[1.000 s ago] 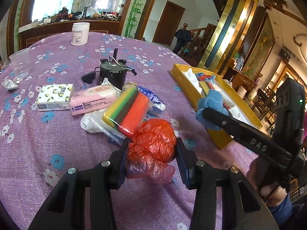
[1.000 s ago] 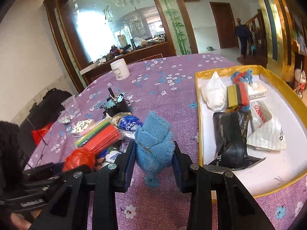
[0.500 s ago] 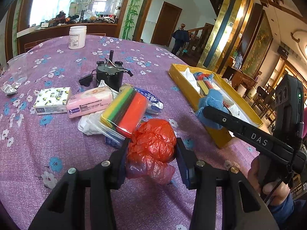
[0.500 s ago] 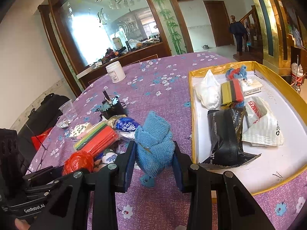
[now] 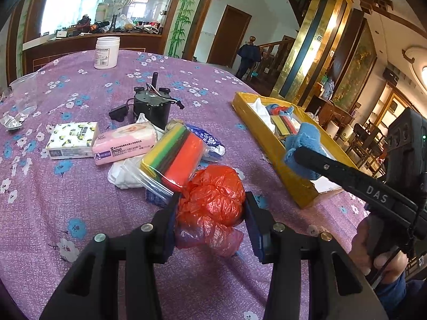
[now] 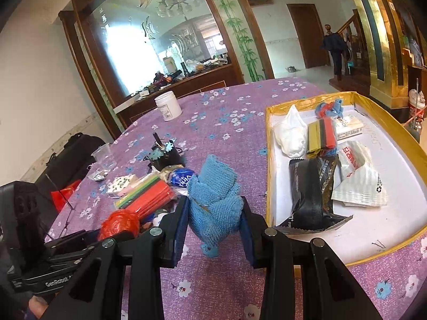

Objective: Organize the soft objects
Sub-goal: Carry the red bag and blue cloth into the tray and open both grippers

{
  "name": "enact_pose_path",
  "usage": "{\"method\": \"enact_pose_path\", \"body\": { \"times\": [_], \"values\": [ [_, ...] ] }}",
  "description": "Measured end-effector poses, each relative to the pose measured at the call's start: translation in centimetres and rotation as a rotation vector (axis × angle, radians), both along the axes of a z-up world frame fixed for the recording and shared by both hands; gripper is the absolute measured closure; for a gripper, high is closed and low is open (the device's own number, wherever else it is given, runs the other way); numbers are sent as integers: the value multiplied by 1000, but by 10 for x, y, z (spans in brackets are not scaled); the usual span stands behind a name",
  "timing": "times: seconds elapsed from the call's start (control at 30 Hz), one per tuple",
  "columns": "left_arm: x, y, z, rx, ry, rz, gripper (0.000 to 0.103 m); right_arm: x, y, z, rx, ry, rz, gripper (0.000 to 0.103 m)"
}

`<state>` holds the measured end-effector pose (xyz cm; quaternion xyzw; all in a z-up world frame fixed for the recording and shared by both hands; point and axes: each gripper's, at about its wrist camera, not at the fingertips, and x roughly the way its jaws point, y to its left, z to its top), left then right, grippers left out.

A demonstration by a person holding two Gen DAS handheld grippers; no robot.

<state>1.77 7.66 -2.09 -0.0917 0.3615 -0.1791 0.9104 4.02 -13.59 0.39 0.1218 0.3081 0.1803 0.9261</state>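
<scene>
My left gripper (image 5: pixel 212 210) is shut on a crumpled red plastic bag (image 5: pixel 213 200), held just above the purple tablecloth. My right gripper (image 6: pixel 213 213) is shut on a folded blue knitted cloth (image 6: pixel 213 202), lifted above the table left of the yellow tray (image 6: pixel 416 146). The right gripper and blue cloth (image 5: pixel 301 144) also show in the left wrist view, near the tray's near edge (image 5: pixel 291 176). The tray holds a white bag, a striped sponge pack, a black pouch and other soft packets.
On the table lie a striped sponge pack in a clear bag (image 5: pixel 173 157), a pink wipes pack (image 5: pixel 125 142), a tissue pack (image 5: pixel 72 140), a blue packet (image 5: pixel 206 138), a black motor (image 5: pixel 152 106), a white jar (image 5: pixel 106 52) and a clear cup (image 5: pixel 24 93).
Both grippers have risen a little with their loads. The right gripper with the blue cloth has shifted slightly toward the tray.
</scene>
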Motion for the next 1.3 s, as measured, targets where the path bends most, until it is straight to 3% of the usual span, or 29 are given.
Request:
{"method": "enact_pose_path", "body": {
  "times": [0.2, 0.7, 0.93, 1.13, 1.3],
  "values": [
    [-1, -8, 1, 20, 6, 2, 59, -5, -17, 7, 30, -1, -10, 64],
    [17, -59, 22, -5, 28, -111, 59, -4, -89, 11, 103, 9, -154, 64],
    [35, -115, 29, 8, 31, -216, 59, 0, -131, 12, 128, 14, -250, 64],
    [48, -173, 25, 38, 41, -307, 59, 8, -164, -5, 144, 64, -337, 64],
    [62, -210, 18, 69, 51, -359, 59, 10, -170, -3, 93, 42, -379, 64]
  ]
}}
